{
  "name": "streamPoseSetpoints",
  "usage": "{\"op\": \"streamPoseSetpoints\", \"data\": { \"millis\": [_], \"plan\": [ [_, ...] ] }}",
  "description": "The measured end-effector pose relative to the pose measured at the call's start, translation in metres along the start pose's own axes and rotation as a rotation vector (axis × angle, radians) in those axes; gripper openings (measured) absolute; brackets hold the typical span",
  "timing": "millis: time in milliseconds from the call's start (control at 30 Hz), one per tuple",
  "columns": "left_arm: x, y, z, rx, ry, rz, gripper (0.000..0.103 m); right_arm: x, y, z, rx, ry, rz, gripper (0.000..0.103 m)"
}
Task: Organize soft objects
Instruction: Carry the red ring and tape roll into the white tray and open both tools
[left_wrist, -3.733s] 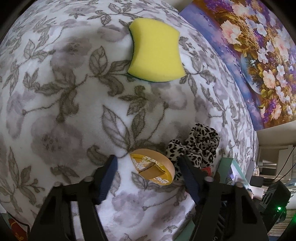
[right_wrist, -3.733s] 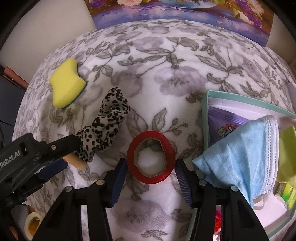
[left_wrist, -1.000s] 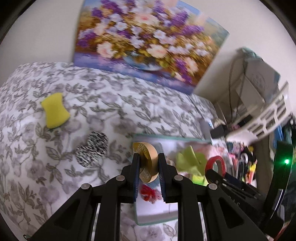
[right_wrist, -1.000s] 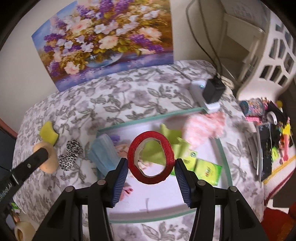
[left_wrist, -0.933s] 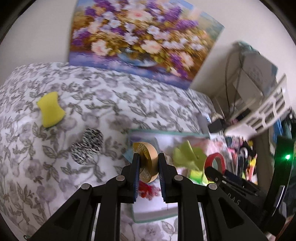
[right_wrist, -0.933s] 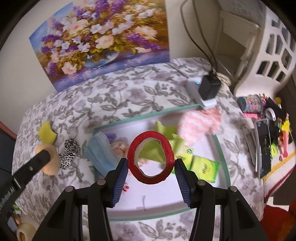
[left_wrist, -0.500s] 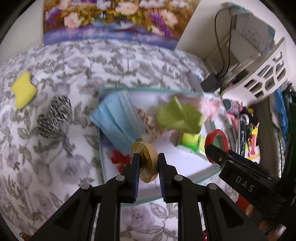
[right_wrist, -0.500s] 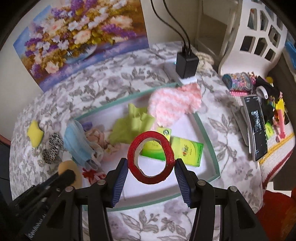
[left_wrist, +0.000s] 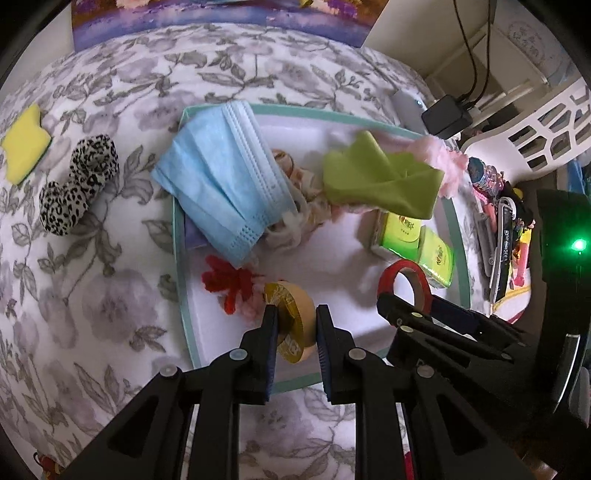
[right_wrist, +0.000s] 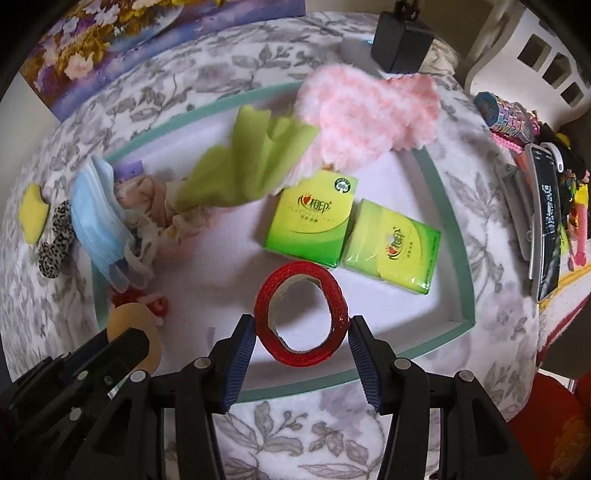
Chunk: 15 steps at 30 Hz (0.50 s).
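- Left gripper (left_wrist: 293, 325): clamping the gold tape roll (left_wrist: 291, 320) edge-on between both fingers, hanging low over the near left part of the tray (left_wrist: 186, 306), just beside the red yarn piece (left_wrist: 229, 280)
- Right gripper (right_wrist: 301, 332): pinching the red tape roll (right_wrist: 301, 312) across its outer rim, opening facing the camera, hovering over the bare near floor of the tray (right_wrist: 448, 328), just short of the green tissue packs (right_wrist: 351, 229)
- Change since 3.7 s ago: both rolls lifted off the floral bed cover (left_wrist: 92, 288) and carried over to the tray; over the last second, both grippers descending toward the tray floor
- Meaning for the task: transport looking finished for both rolls; release appearing to be the step in hand, with neither roll set down yet
- Already lying in the tray: blue face mask (left_wrist: 221, 177), green cloth (left_wrist: 376, 181), pink fluffy cloth (right_wrist: 369, 110)
- Still lying outside on the bed cover, left of the tray: leopard scrunchie (left_wrist: 77, 184) and yellow sponge (left_wrist: 24, 144), probably next for collection
- Caution when releasing: gold tape roll standing on edge, likely rolling unless laid flat
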<state>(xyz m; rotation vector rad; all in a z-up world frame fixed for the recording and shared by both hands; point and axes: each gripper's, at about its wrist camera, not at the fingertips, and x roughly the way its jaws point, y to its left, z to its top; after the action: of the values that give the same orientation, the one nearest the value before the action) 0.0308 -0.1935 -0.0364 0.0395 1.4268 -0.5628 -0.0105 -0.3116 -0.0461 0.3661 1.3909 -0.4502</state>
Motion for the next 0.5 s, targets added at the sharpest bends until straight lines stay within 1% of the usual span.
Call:
{"op": "streamPoseSetpoints", "data": {
  "millis": [33,100,167,233,300,367,433,467,500],
  "plan": [
    [0.001,0.0,0.0,-0.005,0.005,-0.002,0.023,0.0,0.0,0.0,-0.001,0.002,-0.002,0.055],
    [0.001,0.0,-0.002,-0.011,0.015,-0.007,0.037,-0.001,0.0,-0.001,-0.002,-0.002,-0.007,0.057],
    [0.001,0.0,-0.001,-0.009,0.02,0.009,0.044,-0.004,0.0,-0.002,0.001,-0.013,-0.021,0.059],
    [0.001,0.002,0.0,-0.017,0.013,0.039,0.046,-0.009,-0.002,-0.001,0.011,-0.028,-0.027,0.065],
    [-0.001,0.006,0.002,-0.026,0.008,0.042,0.05,-0.012,-0.003,-0.001,0.02,-0.038,-0.023,0.071],
    [-0.004,0.009,0.002,-0.041,0.005,0.034,0.053,-0.015,-0.004,-0.001,0.024,-0.047,-0.021,0.072],
    [-0.007,0.012,0.003,-0.05,-0.007,0.041,0.055,-0.017,-0.003,-0.001,0.024,-0.054,-0.025,0.072],
    [-0.008,0.013,0.004,-0.051,-0.014,0.048,0.057,-0.018,-0.003,0.0,0.024,-0.056,-0.026,0.072],
    [-0.01,0.014,0.004,-0.053,-0.022,0.053,0.062,-0.019,-0.003,0.0,0.024,-0.06,-0.027,0.073]
  ]
}}
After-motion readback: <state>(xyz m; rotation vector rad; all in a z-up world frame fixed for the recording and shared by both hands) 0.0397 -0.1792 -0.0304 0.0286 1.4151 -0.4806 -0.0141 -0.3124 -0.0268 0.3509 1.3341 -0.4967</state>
